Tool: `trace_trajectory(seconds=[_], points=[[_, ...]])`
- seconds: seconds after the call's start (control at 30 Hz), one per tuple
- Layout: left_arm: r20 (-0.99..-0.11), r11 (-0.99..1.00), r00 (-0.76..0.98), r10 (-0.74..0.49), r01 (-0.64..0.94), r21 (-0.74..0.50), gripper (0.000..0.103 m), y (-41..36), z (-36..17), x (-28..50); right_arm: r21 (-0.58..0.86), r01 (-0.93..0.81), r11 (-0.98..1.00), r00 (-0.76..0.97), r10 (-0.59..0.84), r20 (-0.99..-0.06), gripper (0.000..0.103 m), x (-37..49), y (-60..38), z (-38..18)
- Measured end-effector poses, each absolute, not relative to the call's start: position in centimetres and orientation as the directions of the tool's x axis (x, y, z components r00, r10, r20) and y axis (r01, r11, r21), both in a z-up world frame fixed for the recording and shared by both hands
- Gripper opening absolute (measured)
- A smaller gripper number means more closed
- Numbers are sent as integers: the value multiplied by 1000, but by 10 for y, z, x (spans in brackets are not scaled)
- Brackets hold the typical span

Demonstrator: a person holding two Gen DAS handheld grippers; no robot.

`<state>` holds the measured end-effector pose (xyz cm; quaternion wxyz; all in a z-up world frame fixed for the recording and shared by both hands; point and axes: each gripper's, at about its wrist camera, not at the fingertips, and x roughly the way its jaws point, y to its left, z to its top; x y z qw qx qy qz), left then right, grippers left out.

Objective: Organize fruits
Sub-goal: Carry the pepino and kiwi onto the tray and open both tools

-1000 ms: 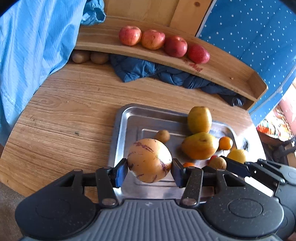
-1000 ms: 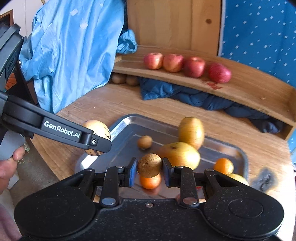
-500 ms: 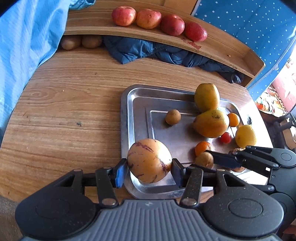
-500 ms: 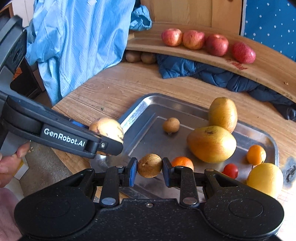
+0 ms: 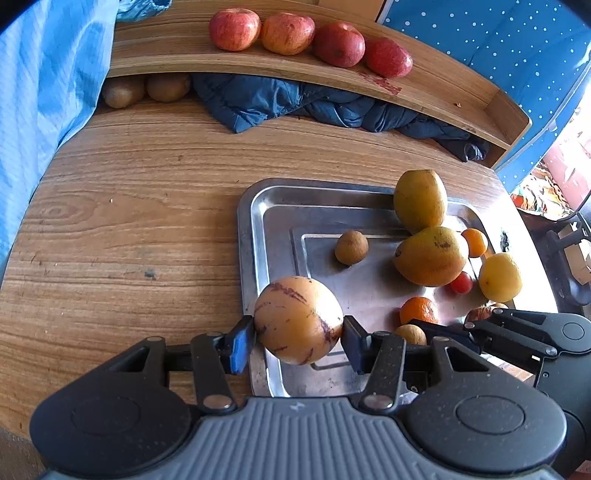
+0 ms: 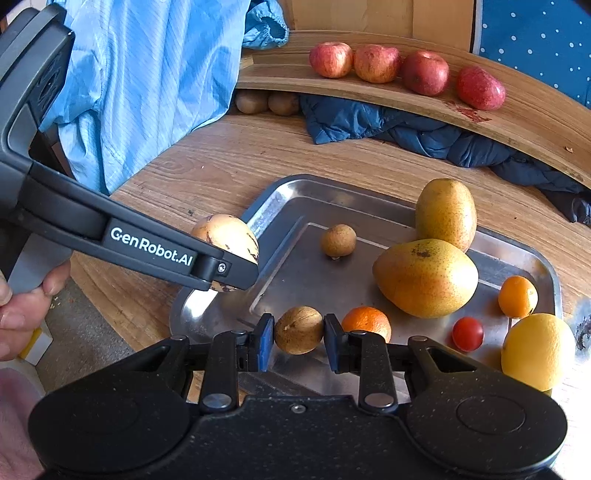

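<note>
Above the steel tray (image 5: 246, 236), the left claw (image 5: 298, 334) grips a pepino melon (image 5: 297, 319) and the right claw (image 6: 298, 336) a small brown fruit (image 6: 298, 329). Four apples (image 5: 309, 36) already line the shelf (image 5: 436, 96) beyond the tray; pears (image 6: 425, 277), oranges (image 6: 366, 322) and a lemon (image 6: 535, 350) still await sorting.

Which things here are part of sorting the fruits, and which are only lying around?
Part of the job:
- striped fruit in the left gripper
- brown fruit in the right gripper
- metal tray with the other fruits
- apples on the wooden shelf

Lying around:
- dark blue jacket
- light blue cloth
</note>
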<state>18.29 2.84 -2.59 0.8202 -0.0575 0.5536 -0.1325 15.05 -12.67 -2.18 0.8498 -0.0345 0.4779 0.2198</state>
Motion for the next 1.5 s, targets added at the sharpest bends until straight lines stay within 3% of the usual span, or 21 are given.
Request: trace_trajectory(seconds=[0.83, 1.2, 1.47, 1.5], points=[[-901, 958, 334, -276, 170, -231, 55, 23, -30, 197, 155, -386, 909, 454, 334, -826, 33, 160, -125, -26], [-879, 961, 389, -274, 149, -234, 67, 20, -15, 190, 158, -407, 900, 471, 355, -807, 57, 151, -130, -20], [-857, 980, 480, -187, 34, -195, 100, 18, 6, 169, 138, -423, 895, 525, 367, -768, 88, 137, -150, -1], [-853, 982, 492, -173, 23, -186, 101, 17, 8, 165, 142, -420, 897, 530, 369, -763, 90, 136, -153, 0]])
